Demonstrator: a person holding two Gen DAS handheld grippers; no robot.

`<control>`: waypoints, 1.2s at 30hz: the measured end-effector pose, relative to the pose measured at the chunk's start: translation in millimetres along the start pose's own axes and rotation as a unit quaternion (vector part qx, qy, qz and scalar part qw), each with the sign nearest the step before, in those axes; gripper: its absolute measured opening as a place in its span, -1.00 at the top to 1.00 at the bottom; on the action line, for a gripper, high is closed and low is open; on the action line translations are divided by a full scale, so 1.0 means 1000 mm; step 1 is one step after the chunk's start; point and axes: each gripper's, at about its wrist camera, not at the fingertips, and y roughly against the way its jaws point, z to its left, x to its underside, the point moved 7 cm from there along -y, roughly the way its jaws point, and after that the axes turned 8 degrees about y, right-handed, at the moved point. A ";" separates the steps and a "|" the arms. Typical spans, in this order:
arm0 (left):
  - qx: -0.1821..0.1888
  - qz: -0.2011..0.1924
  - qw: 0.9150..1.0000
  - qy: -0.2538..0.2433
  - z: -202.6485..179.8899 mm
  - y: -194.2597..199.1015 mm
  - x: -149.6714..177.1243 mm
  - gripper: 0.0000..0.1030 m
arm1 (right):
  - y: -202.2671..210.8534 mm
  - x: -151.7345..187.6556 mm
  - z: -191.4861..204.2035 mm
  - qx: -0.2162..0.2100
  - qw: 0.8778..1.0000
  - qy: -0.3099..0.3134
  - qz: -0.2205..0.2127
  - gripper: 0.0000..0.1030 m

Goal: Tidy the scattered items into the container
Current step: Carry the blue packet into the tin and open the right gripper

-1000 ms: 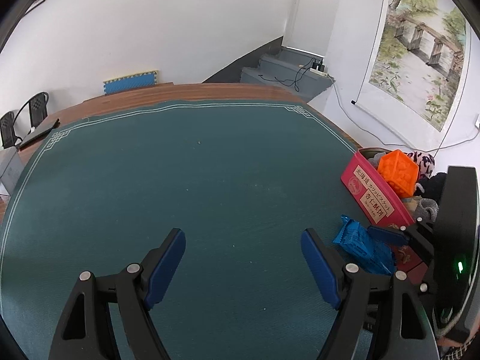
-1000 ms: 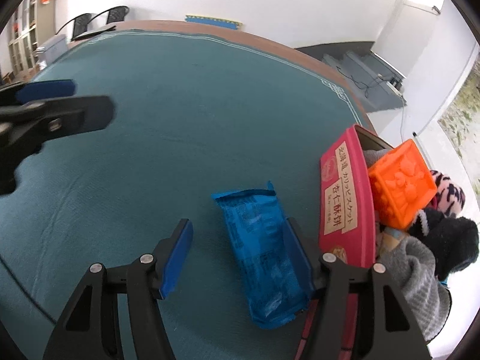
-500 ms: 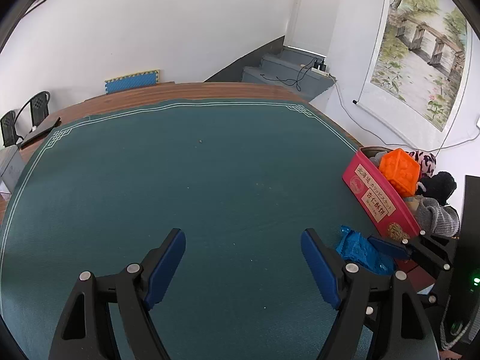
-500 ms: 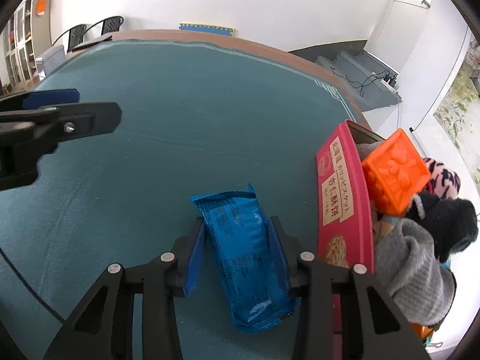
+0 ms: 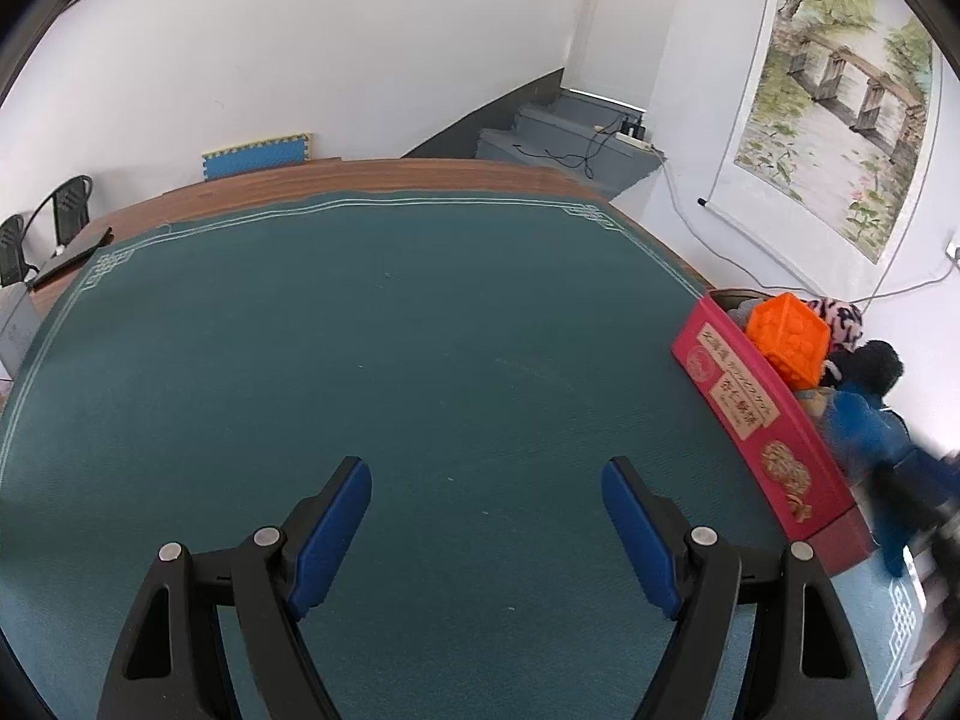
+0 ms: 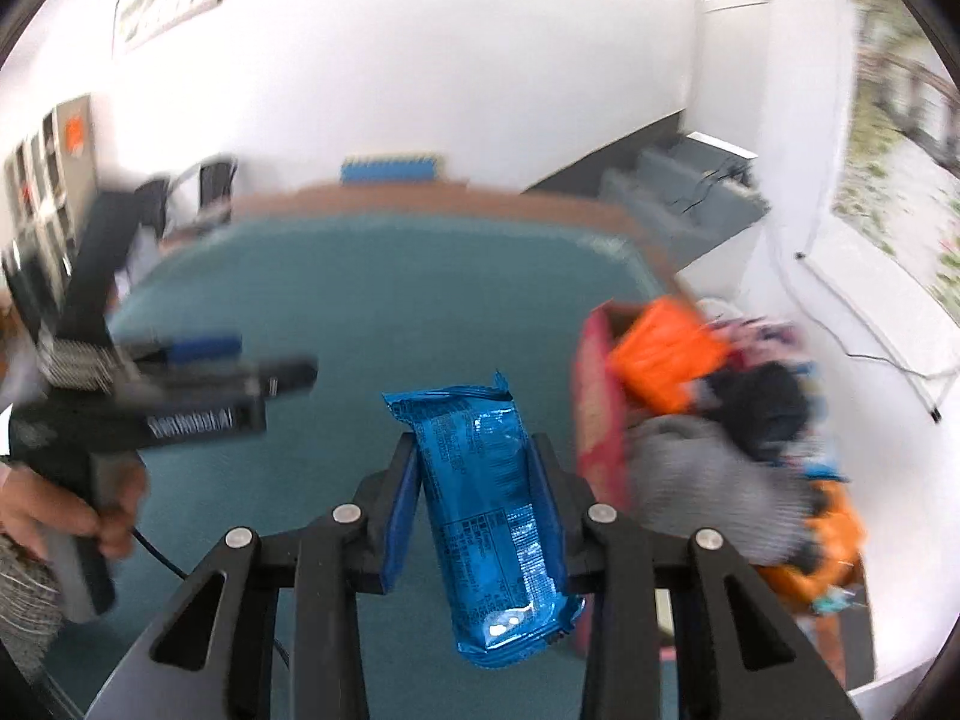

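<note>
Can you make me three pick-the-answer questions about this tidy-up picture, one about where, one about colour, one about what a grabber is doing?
1. Where is the red box?
A. At the right edge of the green table
B. On a chair
C. On the stairs

2. What colour is the snack packet?
A. Yellow
B. Blue
C. White

3. What is the right gripper doing?
A. Hanging open with nothing in it
B. Squeezing the orange block
C. Squeezing the snack packet

Answers:
1. A, the box sits at the table's right side in the left wrist view.
2. B, its wrapper is shiny blue.
3. C, both pads press the packet's sides; the left gripper is the open, empty one.
</note>
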 end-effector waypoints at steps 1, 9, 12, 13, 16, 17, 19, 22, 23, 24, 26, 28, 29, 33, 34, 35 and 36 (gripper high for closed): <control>0.002 -0.001 1.000 -0.003 -0.003 0.001 0.001 -0.57 | 0.012 -0.003 -0.011 0.010 1.000 -0.010 -0.013 0.25; 0.013 0.000 0.999 -0.033 -0.026 0.005 0.009 -0.57 | 0.023 0.000 -0.113 0.058 0.990 -0.125 -0.023 0.25; 0.013 0.001 0.999 -0.042 -0.031 0.004 0.012 -0.57 | 0.017 0.004 -0.151 0.069 0.983 -0.171 -0.017 0.25; 0.013 0.001 0.999 -0.045 -0.032 0.004 0.013 -0.57 | 0.016 0.005 -0.163 0.073 0.980 -0.186 -0.015 0.25; 0.016 0.004 0.999 -0.046 -0.033 0.003 0.013 -0.57 | -0.002 0.008 -0.177 0.074 0.975 -0.207 -0.003 0.25; 0.016 0.004 0.999 -0.046 -0.033 0.003 0.013 -0.57 | -0.009 0.010 -0.178 0.074 0.975 -0.211 0.002 0.25; 0.018 0.006 0.999 -0.045 -0.033 0.002 0.013 -0.57 | -0.022 0.013 -0.180 0.073 0.975 -0.211 0.012 0.26; 0.020 0.008 0.999 -0.044 -0.033 0.001 0.013 -0.57 | -0.030 0.018 -0.174 0.072 0.976 -0.205 0.016 0.26; 0.021 0.009 0.999 -0.044 -0.033 0.001 0.013 -0.57 | -0.031 0.019 -0.172 0.071 0.976 -0.203 0.016 0.27; 0.022 0.009 0.999 -0.044 -0.033 0.001 0.013 -0.57 | -0.031 0.019 -0.171 0.071 0.977 -0.202 0.015 0.27; 0.026 0.008 0.999 -0.047 -0.036 0.003 0.013 -0.57 | -0.031 0.021 -0.169 0.070 0.978 -0.195 0.015 0.26; 0.030 0.007 0.998 -0.050 -0.039 0.005 0.013 -0.57 | -0.033 0.021 -0.170 0.066 0.981 -0.184 0.016 0.25; 0.032 0.006 0.998 -0.052 -0.040 0.006 0.013 -0.57 | -0.031 0.022 -0.169 0.064 0.981 -0.184 0.014 0.25; 0.040 0.001 0.998 -0.057 -0.047 0.011 0.012 -0.57 | -0.016 0.022 -0.165 0.053 0.982 -0.182 0.000 0.03; 0.041 -0.001 0.997 -0.059 -0.050 0.014 0.012 -0.57 | -0.010 0.022 -0.164 0.048 0.982 -0.182 -0.007 -0.05; 0.044 -0.002 0.997 -0.061 -0.053 0.016 0.012 -0.57 | -0.004 0.020 -0.162 0.046 0.982 -0.182 -0.014 -0.20; 0.046 -0.003 0.997 -0.063 -0.056 0.019 0.013 -0.57 | 0.005 0.019 -0.160 0.045 0.982 -0.181 -0.022 -0.23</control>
